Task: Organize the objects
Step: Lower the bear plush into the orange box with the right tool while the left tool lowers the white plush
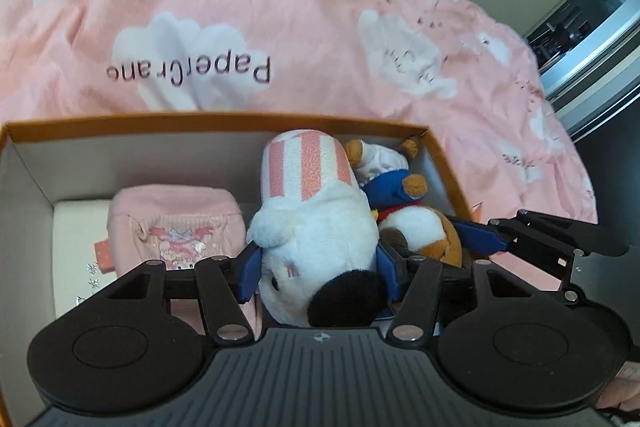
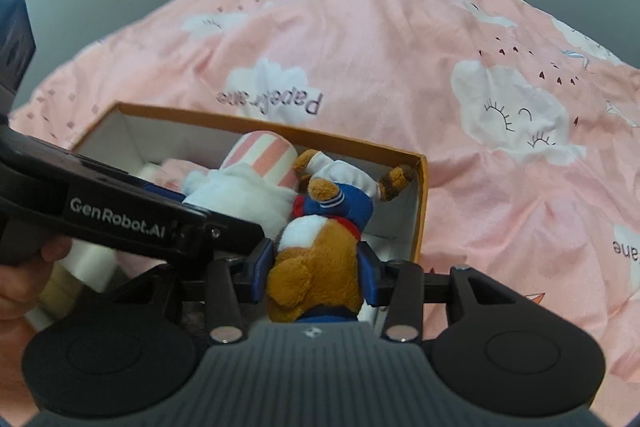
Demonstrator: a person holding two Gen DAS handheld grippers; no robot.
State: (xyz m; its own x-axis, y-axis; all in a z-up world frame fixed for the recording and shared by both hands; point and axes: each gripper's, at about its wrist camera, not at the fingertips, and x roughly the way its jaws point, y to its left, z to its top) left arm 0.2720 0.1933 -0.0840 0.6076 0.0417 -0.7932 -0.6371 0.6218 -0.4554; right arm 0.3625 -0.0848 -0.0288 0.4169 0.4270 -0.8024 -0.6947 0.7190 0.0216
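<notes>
Left gripper [image 1: 316,267]: closest to its own lens, blue pads pressed on either side of the white plush dog's head, gripping it; the jaws stand wide around that soft head
Right gripper [image 2: 316,267]: blue pads clamped on the brown plush bear's head, jaws narrower than the left pair; a hand [image 2: 24,279] shows at the left edge of this view behind the other tool's black arm
Bedspread [image 1: 280,7]: pink, printed with white clouds and the word PaperCrane, covers the whole bed under the box
Box [image 1: 216,121]: orange rim, white inside, open on top, lying on the bedspread
White plush dog [image 1: 316,227]: inside the box, head toward the lens, black ear near the gripper, pink-and-white striped end pointing at the far wall
Brown plush bear [image 2: 316,267]: in the right end of the box, touching the dog, wearing blue and white clothes with a red collar
Pink pouch [image 1: 176,223]: in the box, just left of the dog, cartoon print on its front
</notes>
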